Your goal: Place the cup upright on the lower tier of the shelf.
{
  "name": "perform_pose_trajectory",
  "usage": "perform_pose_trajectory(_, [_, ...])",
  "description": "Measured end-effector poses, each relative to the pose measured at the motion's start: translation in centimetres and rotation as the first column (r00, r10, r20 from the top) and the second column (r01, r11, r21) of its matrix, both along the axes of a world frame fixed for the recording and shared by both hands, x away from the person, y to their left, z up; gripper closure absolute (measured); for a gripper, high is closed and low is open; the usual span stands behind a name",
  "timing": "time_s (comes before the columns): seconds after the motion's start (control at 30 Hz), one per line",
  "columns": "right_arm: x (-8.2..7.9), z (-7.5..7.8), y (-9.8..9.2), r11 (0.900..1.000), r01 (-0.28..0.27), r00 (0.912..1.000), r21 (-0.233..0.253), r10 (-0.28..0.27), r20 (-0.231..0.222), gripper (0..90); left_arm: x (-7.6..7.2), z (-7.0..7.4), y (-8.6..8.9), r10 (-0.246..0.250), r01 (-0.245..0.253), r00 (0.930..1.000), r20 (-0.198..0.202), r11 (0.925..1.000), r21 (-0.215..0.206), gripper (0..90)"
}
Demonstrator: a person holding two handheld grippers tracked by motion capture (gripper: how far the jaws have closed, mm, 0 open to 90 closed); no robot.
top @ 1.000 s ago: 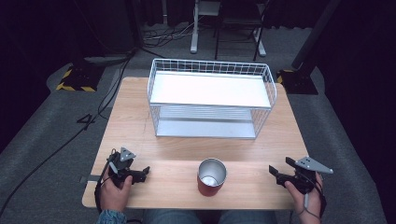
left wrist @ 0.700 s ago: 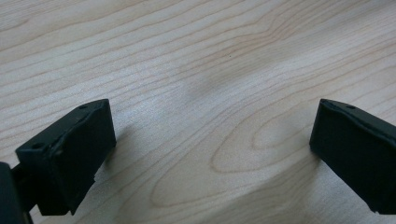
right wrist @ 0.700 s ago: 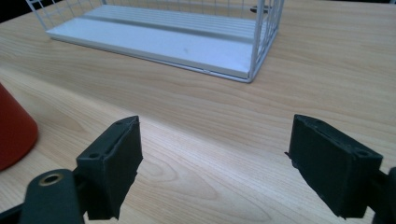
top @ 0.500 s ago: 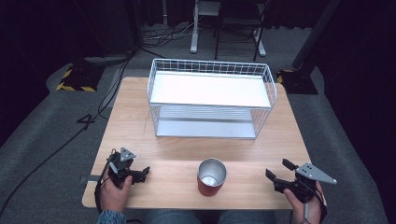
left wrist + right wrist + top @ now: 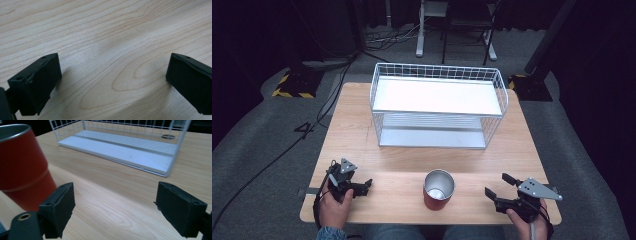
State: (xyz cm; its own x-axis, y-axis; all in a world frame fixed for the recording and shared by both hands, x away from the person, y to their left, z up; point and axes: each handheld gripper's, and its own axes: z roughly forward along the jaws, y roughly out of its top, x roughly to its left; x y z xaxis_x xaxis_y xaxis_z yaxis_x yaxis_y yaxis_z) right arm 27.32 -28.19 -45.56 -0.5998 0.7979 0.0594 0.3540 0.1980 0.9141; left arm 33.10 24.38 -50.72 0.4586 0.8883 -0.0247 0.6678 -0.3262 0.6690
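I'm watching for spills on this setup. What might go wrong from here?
1. The right tool is open beside the red cup; a sideways nudge might tip it.
2. The cup stands near the table's front edge, so a push toward the person could send it off.

Red cup (image 5: 439, 189), white wire rack (image 5: 438, 106), pale wood-grain table (image 5: 357, 125)

rack (image 5: 438, 105) behind cup (image 5: 439, 189) | cup on table (image 5: 357, 120), between left gripper (image 5: 363, 186) and right gripper (image 5: 497, 186)

A lab or studio is suggested by dark curtains, grey carpet (image 5: 257, 135), floor cables (image 5: 272, 160), and hazard-taped stand bases (image 5: 292, 86).
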Motion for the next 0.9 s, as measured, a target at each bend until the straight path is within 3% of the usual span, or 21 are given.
perform_pose_trajectory(0.33, [-0.7, 0.3, 3.0, 0.995, -0.096, 0.9954, 0.002, 0.096, 0.003, 16.1, 0.0, 0.0, 0.0, -0.002, 0.002, 1.0, 0.0, 1.0, 0.0, 0.3])
perform_pose_trajectory(0.53, [-0.9, 0.2, 4.6, 0.99, -0.142, 0.9897, 0.008, 0.142, -0.018, 15.9, 0.0, 0.0, 0.0, -0.002, 0.002, 1.0, 0.0, 1.0, 0.0, 0.3])
perform_pose_trajectory(0.7, [-1.0, 0.0, 6.0, 0.977, -0.214, 0.9761, -0.007, 0.213, -0.042, 15.9, 0.0, 0.0, 0.0, -0.002, 0.002, 1.0, 0.0, 1.0, 0.0, 0.3])
perform_pose_trajectory(0.9, [-1.0, -0.5, 7.4, 0.967, -0.253, 0.9657, -0.009, 0.252, -0.062, 15.8, 0.0, 0.0, 0.0, -0.002, 0.002, 1.0, 0.0, 1.0, 0.0, 0.3])
